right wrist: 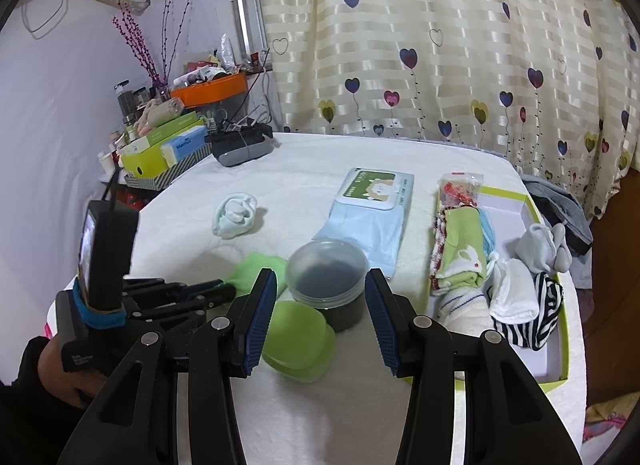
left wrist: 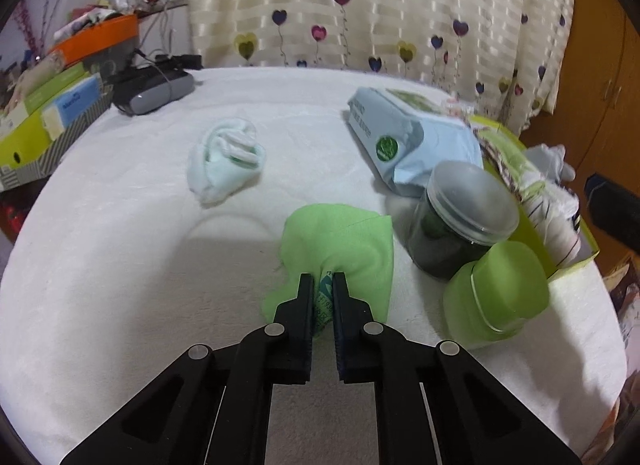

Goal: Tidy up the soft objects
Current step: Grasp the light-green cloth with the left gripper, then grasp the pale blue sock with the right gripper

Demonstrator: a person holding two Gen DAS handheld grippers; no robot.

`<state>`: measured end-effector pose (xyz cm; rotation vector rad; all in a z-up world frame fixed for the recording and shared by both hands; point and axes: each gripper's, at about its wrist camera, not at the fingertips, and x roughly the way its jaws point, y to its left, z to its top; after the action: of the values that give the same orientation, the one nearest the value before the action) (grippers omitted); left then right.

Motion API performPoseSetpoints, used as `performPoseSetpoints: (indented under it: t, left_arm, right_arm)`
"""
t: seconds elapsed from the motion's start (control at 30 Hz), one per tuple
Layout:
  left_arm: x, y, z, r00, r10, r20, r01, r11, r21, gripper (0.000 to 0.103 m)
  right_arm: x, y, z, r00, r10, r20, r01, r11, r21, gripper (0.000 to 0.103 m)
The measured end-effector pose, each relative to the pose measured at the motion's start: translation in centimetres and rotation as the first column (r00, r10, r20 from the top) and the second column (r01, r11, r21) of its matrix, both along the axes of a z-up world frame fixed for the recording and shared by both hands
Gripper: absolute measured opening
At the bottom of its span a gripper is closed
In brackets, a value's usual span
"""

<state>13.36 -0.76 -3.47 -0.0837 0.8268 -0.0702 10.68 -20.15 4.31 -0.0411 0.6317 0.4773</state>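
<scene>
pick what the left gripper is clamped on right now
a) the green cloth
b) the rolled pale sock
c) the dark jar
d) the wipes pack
a: the left gripper has its jaws pinched on the near edge of the green cloth, while the rolled pale sock lies apart, farther back.

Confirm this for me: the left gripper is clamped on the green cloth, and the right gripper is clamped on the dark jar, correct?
Not quite. The left gripper is clamped on the green cloth, but the right gripper is open, its jaws wide apart with the dark jar beyond them, as the right wrist view shows.
</scene>
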Motion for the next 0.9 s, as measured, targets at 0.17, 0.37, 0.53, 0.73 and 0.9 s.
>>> performPoseSetpoints:
  t: [0.17,0.37,0.53,0.73,0.9]
  left_arm:
    - [-1.4,2.5,1.3,0.998,0.047,0.044,-0.046,0.998,-0.042,0.008]
    - [-2.9,6.1,2.4,0.99,0.111,0.088,-0.103,0.991,-0.081,0.008]
    - [-3.4,9.0,2.3,0.982,0.159,0.099,-0.148,0.983,-0.106,0.008]
    - [-3.7,11.7,2.1,0.974,0.196,0.109,-0.18,0.973,-0.141,0.008]
    - [-3.8,13.9,2.1,0.966,0.23,0.12,-0.21,0.964,-0.164,0.008]
  right_arm:
    - [-0.5,1.7,0.5,1.0,0.017,0.014,-0.017,1.0,-0.019,0.047]
    - [0.2,5.1,0.5,0.999,0.05,0.003,-0.05,0.998,-0.037,0.047]
    - [1.4,8.6,0.0,0.996,0.086,-0.007,-0.086,0.994,-0.061,0.047]
    - [3.9,12.3,-1.4,0.992,0.106,-0.063,-0.111,0.992,-0.067,0.047]
    - [5.5,14.7,-2.5,0.988,0.113,-0.104,-0.12,0.99,-0.069,0.047]
